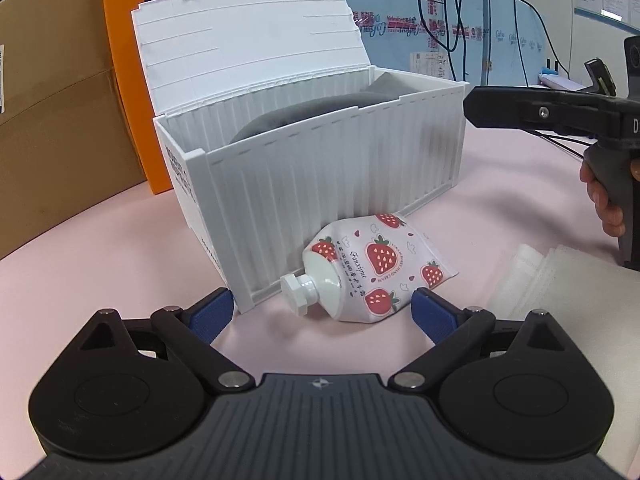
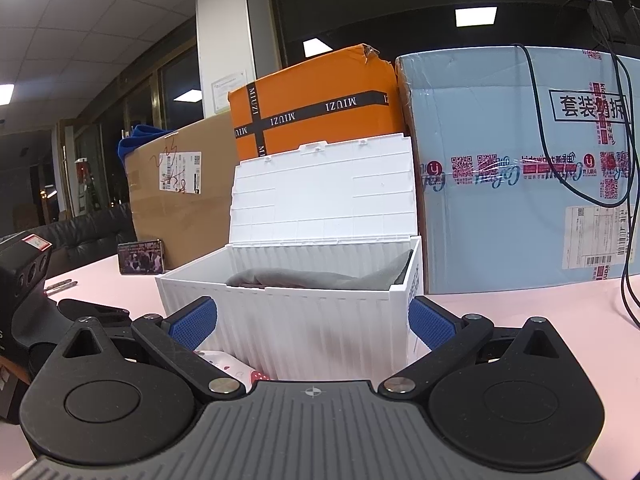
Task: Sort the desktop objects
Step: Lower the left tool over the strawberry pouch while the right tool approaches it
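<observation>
A white hand cream tube printed with strawberries lies on the pink table, its cap pointing left, against the front of a white ribbed storage box. The box lid stands up and a grey cloth lies inside. My left gripper is open just short of the tube, one blue pad on each side of it, neither touching. My right gripper is open and empty, facing the box. From the left wrist view it hovers level by the box's right end, held by a hand. A sliver of the tube shows below it.
Brown, orange and light blue cartons stand right behind the box. Black cables hang over the blue one. A folded white stack lies right of the tube. A phone and pens are far left.
</observation>
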The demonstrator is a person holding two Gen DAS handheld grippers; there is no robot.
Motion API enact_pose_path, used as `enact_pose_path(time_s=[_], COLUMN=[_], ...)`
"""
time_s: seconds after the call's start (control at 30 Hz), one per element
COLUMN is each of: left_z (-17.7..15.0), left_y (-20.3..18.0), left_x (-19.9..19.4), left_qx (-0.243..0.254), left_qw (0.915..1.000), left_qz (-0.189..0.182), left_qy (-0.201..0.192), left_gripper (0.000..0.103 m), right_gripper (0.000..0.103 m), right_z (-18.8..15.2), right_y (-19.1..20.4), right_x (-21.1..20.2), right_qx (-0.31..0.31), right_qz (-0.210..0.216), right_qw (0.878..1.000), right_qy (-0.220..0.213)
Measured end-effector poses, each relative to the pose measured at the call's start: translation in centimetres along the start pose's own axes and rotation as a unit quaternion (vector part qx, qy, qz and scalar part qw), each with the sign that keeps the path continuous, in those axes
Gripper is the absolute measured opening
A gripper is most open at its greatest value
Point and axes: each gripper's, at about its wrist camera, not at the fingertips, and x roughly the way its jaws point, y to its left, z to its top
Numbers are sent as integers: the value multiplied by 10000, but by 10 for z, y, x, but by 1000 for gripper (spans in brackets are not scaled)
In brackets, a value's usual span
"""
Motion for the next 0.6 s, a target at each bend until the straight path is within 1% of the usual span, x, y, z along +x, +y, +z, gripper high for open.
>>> enact_pose_path(time_s=[0.17, 0.3, 0.4, 0.5, 0.6], left_z=[2, 2, 2, 3, 4], left_y=[-1, -4, -6, -4, -5], left_x=[-2, -5, -4, 2, 2], left_qx=[2, -45, -112, -324, -386], left_qw=[10000, 9994, 9991, 9983, 9978], left_qz=[-30, -311, -394, -472, -534], left_qy=[74, 110, 102, 121, 80], left_gripper=[94, 94, 94, 91, 88], right_gripper=[103, 103, 103, 103, 103], right_z=[0, 0, 1, 1, 0], right_y=[-1, -6, -12, -15, -18], right_x=[0, 1, 3, 2, 2], right_qx=[38, 257, 542, 732, 975], right_qz=[57, 162, 257, 441, 709], right_qw=[10000, 9995, 9978, 9953, 9905], right_qy=[41, 130, 297, 464, 664])
